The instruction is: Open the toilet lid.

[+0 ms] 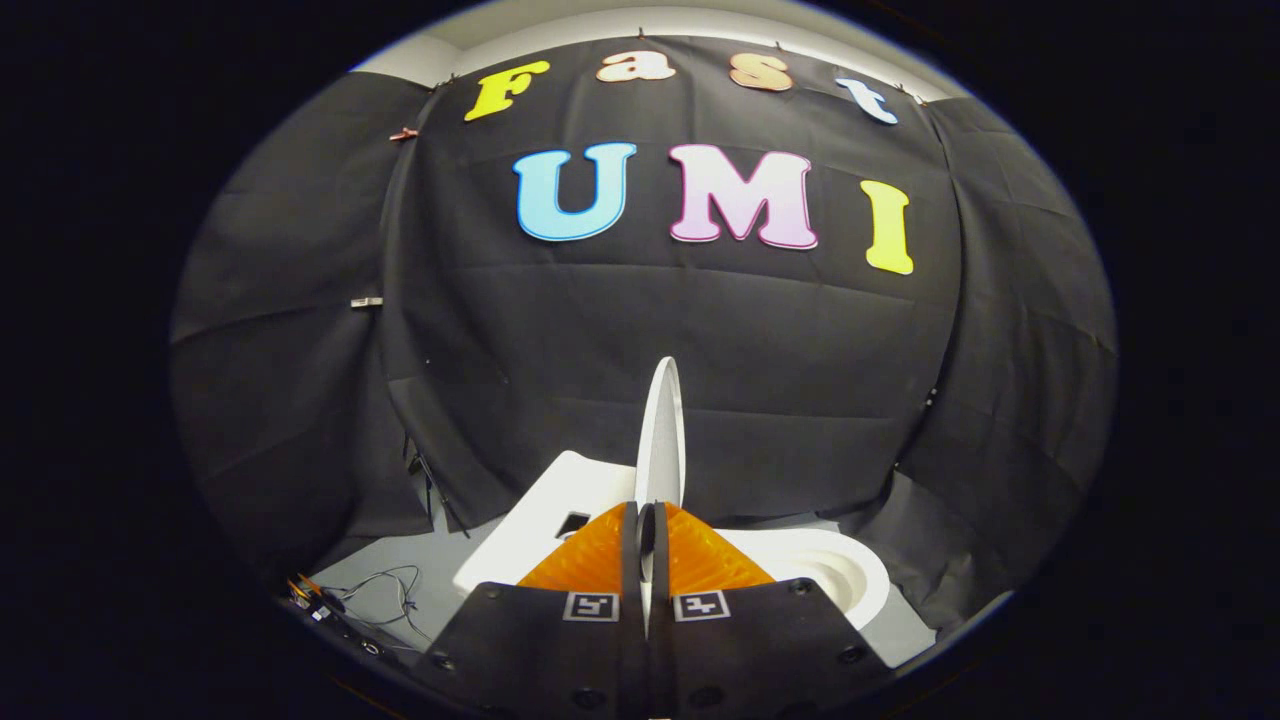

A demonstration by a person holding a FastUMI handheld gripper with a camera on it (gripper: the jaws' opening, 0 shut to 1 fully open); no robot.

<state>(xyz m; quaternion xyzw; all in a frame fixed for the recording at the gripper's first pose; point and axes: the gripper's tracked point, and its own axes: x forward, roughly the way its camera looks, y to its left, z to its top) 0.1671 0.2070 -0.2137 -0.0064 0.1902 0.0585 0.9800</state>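
Pinching the thin edge of the toilet lid (661,430), the gripper (646,530) has its two fingers drawn close together with the lid's rim clamped between them, so both press on it. The lid stands nearly upright, seen edge-on, rising straight up from between the fingertips. Just beside and below the fingers to the right lies the open toilet bowl (845,575) with its seat ring exposed, and to the left sits the flat top of the tank (545,510). Some loose cables (385,590) trail on the floor farther left, and the booth's dark cloth wall hangs beyond everything.

The step in hand looks like the end of the lift: the lid seems raised almost to vertical. The next move probably calls for easing it slightly past upright so it leans back by itself, then spreading the fingers to let go gently
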